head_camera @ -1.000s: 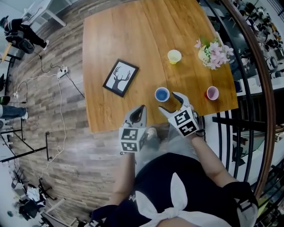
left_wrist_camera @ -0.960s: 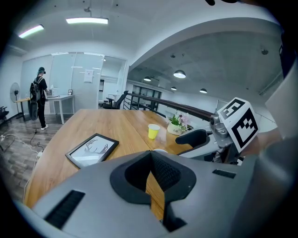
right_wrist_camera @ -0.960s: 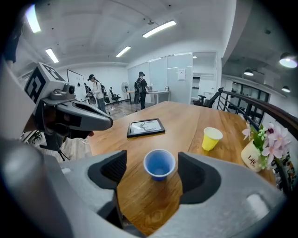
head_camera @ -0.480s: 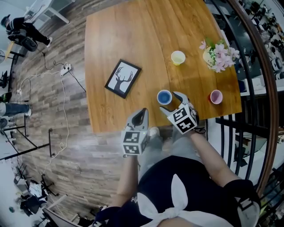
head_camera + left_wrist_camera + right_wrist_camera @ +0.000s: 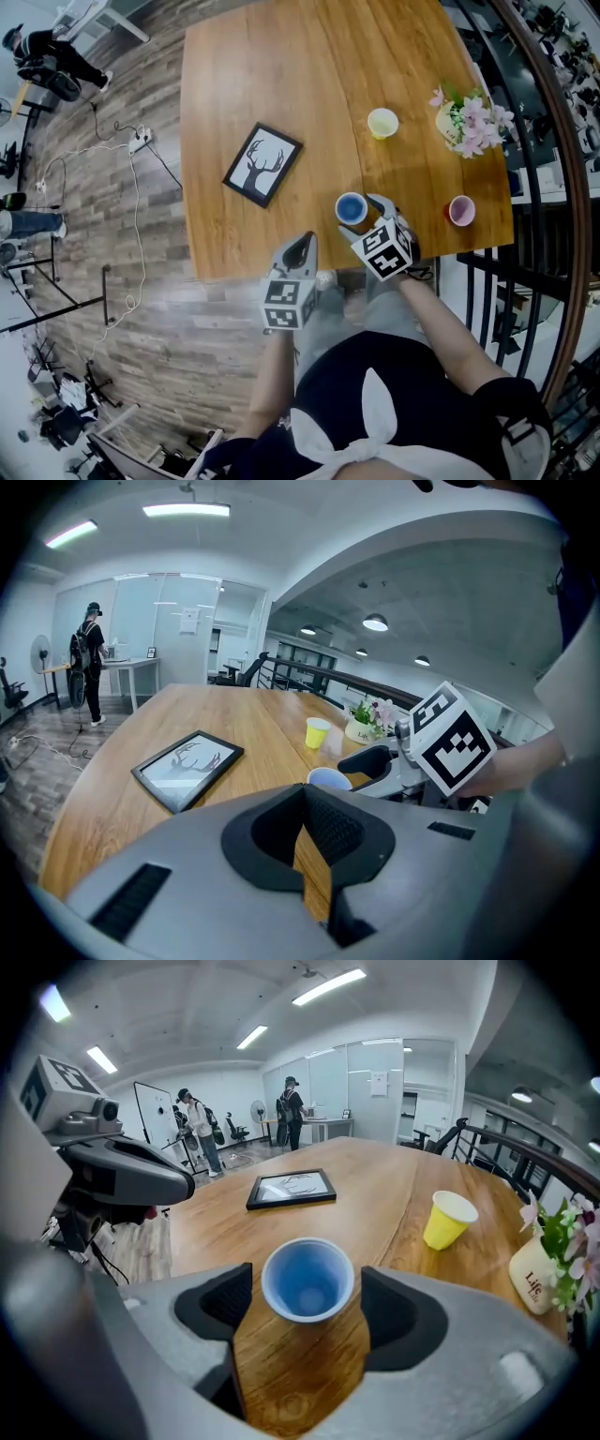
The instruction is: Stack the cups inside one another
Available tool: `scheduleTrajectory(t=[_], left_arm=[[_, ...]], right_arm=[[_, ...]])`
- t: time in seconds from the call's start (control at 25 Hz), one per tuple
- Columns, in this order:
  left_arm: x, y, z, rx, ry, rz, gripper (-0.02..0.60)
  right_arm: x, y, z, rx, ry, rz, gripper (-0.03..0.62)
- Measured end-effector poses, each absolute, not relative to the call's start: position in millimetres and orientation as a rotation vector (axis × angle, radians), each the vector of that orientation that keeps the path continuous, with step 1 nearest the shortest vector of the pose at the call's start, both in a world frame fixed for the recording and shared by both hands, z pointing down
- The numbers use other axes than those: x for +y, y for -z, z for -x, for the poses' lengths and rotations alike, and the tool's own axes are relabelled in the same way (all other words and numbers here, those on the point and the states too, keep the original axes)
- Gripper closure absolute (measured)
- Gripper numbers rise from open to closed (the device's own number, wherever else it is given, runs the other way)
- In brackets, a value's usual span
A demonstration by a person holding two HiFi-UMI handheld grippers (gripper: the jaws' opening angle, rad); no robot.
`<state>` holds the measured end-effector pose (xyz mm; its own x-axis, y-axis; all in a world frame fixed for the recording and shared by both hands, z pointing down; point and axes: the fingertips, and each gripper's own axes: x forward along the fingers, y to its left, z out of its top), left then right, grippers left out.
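A blue cup (image 5: 352, 207) stands upright near the table's front edge, and in the right gripper view this blue cup (image 5: 307, 1279) sits between my two fingers. My right gripper (image 5: 361, 214) is open around it, with a gap showing on both sides of the cup. A yellow cup (image 5: 382, 122) stands farther back, also seen as the yellow cup (image 5: 448, 1220) to the right. A pink cup (image 5: 460, 210) is at the table's right edge. My left gripper (image 5: 300, 246) is shut and empty, hovering at the front edge of the table (image 5: 253, 75).
A black-framed deer picture (image 5: 262, 164) lies left of the cups. A vase of pink flowers (image 5: 469, 117) stands at the back right, beside the yellow cup. A railing (image 5: 548, 187) runs past the table's right side. Cables lie on the wooden floor (image 5: 112, 187) at left.
My right gripper has moved forward, so the blue cup now sits between its fingers. The left gripper has barely moved.
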<state>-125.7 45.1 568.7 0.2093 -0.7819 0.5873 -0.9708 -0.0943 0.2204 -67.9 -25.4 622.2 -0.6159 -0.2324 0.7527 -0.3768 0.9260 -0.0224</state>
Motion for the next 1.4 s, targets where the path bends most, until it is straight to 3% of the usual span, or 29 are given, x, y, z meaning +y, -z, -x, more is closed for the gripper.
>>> scheduleTrajectory(t=[0.44,0.56,1.4], left_arm=[[44,-575,122,-1.601,-0.430,-1.919,0.565],[43,-576,121,-1.594,-0.431,-1.921,0.565],[37,-571,119,-1.585,-0.418,-1.944,0.565]], right_arm=[[-26,-634,71,-2.233,-0.230,-0.409,0.236],[-25,-633,72,-2.235,-0.224,-0.394,0.271],[-31,-615,70,-2.273,-0.218,-0.418,0.272]])
